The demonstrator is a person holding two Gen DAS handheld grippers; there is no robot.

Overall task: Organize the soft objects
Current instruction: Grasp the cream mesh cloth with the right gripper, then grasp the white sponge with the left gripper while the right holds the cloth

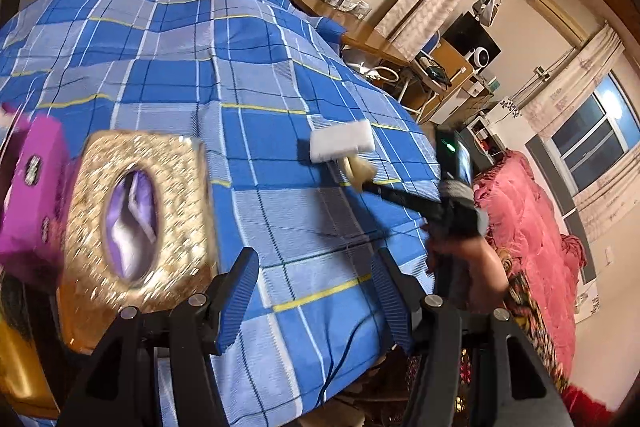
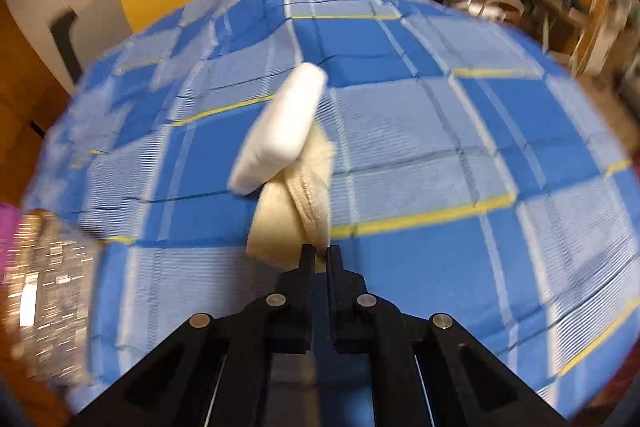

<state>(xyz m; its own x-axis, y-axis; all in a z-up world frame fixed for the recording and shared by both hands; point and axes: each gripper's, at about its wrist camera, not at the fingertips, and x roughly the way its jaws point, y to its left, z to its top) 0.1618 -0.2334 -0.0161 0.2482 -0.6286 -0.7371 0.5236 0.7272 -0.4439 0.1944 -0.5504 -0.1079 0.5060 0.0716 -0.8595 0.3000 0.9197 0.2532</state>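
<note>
Pinching a cream cloth (image 2: 292, 223) btwn its black fingers (image 2: 307, 259), the right gripper (image 2: 318, 255) has them pressed nearly together on the cloth's near edge. Cloth looks like a folded/rolled soft piece, beige w/ a fuzzy rim. Touching its far end sits a white sponge block (image 2: 282, 129), tilted up at an angle; can't tell if it's joined to the cloth or just resting on it. Both are over the bed w/ the blue plaid sheet (image 2: 440, 147); right wrist view is motion-blurred, so whether they touch the sheet isn't clear.

From the left wrist view the same pair shows mid-bed: white sponge block (image 1: 342, 145) w/ the cream cloth (image 1: 358, 169) just beside and below it, at the tip of the right gripper (image 1: 362, 183), which reaches in from the right, held by a hand (image 1: 468, 267).

Left gripper (image 1: 314, 295): blue-padded fingers (image 1: 238, 301) spread wide apart, nothing btwn them, hovering over the near edge of the plaid sheet (image 1: 200, 75).

Left of it, a gold glittery tissue box (image 1: 140, 211) lies on the bed w/ an oval opening and white tissue showing. A magenta box (image 1: 30, 187) touches its far left side. Tissue box is well apart from the sponge and cloth. Gold box also shows blurred at the left edge of the right wrist view (image 2: 44, 291).
</note>
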